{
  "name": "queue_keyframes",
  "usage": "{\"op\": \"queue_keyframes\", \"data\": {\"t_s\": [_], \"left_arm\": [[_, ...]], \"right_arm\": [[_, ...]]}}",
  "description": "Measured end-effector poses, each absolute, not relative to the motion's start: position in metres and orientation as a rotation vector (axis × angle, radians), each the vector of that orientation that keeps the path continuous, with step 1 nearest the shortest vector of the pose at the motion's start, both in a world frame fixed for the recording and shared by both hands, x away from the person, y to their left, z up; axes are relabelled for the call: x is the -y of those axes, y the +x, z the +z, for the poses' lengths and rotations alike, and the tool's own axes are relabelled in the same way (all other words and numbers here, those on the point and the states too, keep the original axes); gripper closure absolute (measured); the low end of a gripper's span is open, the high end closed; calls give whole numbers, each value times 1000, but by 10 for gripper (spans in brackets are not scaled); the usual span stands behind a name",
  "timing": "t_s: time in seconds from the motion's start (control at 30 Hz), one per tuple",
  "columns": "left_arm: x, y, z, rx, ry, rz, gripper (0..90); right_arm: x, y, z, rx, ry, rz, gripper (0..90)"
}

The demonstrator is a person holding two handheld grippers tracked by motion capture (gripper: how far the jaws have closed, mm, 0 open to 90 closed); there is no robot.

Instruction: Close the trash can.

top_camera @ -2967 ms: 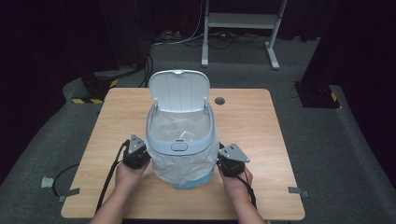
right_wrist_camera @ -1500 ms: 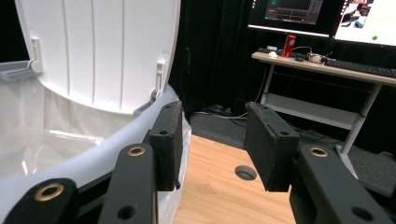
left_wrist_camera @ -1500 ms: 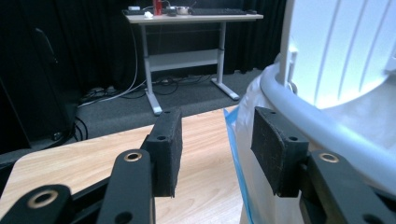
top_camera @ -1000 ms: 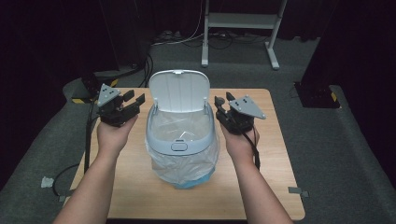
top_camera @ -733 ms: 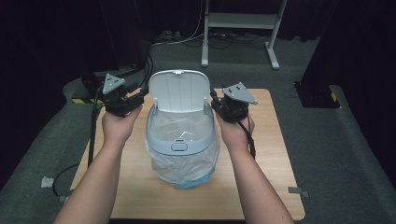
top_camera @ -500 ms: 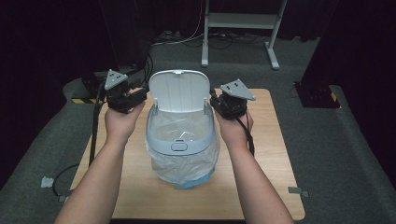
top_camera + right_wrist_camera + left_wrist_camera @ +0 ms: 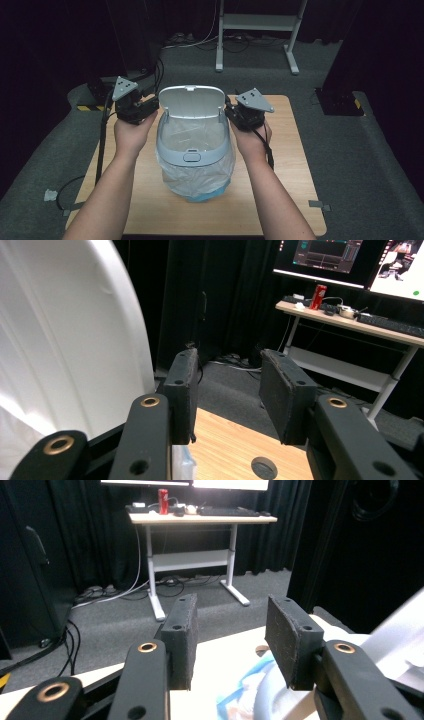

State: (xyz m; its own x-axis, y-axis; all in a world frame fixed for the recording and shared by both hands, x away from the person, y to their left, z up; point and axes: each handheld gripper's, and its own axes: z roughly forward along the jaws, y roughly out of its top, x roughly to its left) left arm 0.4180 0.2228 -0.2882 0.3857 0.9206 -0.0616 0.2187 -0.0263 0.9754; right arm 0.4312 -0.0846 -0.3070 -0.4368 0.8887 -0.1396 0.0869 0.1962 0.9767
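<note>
Presently: both grippers raised beside the bin's lid (image 7: 191,101).
Left gripper (image 7: 150,105) and right gripper (image 7: 231,112) part-open, empty; probably press the lid evenly from both sides.

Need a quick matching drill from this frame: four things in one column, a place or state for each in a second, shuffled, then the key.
Things:
1. bin lid
2. plastic liner
3. left claw
4. red can

Places or states:
A. on the white desk in the background
B. tipped up, standing open at the back of the bin
C. draped over the rim and down the outside of the bin
D. jaws apart, nothing between them, beside the lid

Pairs: 1-B, 2-C, 3-D, 4-A
</note>
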Motion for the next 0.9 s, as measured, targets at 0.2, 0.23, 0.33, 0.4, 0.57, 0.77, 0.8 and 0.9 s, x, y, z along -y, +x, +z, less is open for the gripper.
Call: {"op": "queue_keyframes", "data": {"t_s": [0.2,0.23,0.33,0.4,0.57,0.77,0.8,0.9], "left_arm": [[-224,401,-294,-1039,1516,778,522],[-224,399,-295,-1038,1518,782,524],[-223,392,-298,-1032,1515,776,525],[-223,388,-300,-1026,1513,775,525],[-221,377,-305,-1016,1510,781,527],[-220,368,-315,-1013,1523,772,528],[-220,367,-317,-1011,1524,767,521],[-219,362,-322,-1011,1524,763,494]], "right_arm": [[86,416,-312,-1700,906,1327,599],[86,414,-313,-1698,907,1324,603],[87,404,-315,-1685,899,1321,612],[89,399,-315,-1681,892,1332,608],[91,387,-316,-1678,863,1341,607],[90,371,-319,-1680,823,1364,596],[89,368,-319,-1682,816,1376,593],[85,359,-321,-1696,796,1393,570]]}}
